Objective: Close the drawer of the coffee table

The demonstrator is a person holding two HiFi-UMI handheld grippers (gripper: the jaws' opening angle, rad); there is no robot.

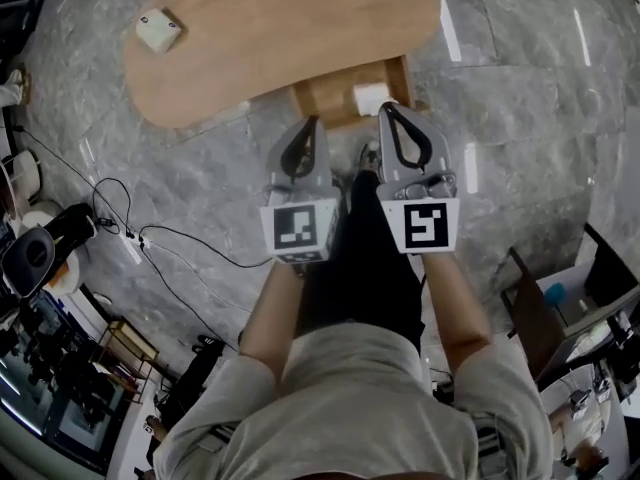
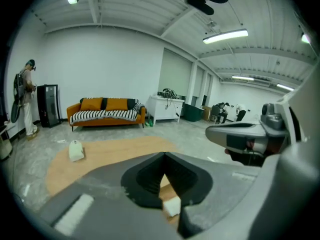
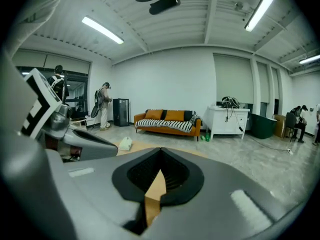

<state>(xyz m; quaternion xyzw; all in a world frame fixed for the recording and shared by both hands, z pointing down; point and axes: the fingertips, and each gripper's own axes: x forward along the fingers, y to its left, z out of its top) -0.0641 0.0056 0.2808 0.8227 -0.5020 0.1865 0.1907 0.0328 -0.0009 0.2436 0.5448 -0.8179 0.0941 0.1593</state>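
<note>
In the head view, the drawer (image 1: 335,90) is standing open from the coffee table (image 1: 280,28), with a white block (image 1: 370,96) lying inside. The left gripper (image 1: 311,123) and right gripper (image 1: 391,110) are hovering near its front; pushing evenly with both tips would likely be working best. In the left gripper view, the jaws are meeting on nothing. In the right gripper view, likewise. Floor cables (image 1: 170,238) are lying well apart, seemingly blocking nothing.

Grey hand-held grippers (image 1: 313,123) (image 1: 390,110) bear black-and-white marker cubes (image 1: 300,230) (beige short sleeves (image 1: 240,383)).
</note>
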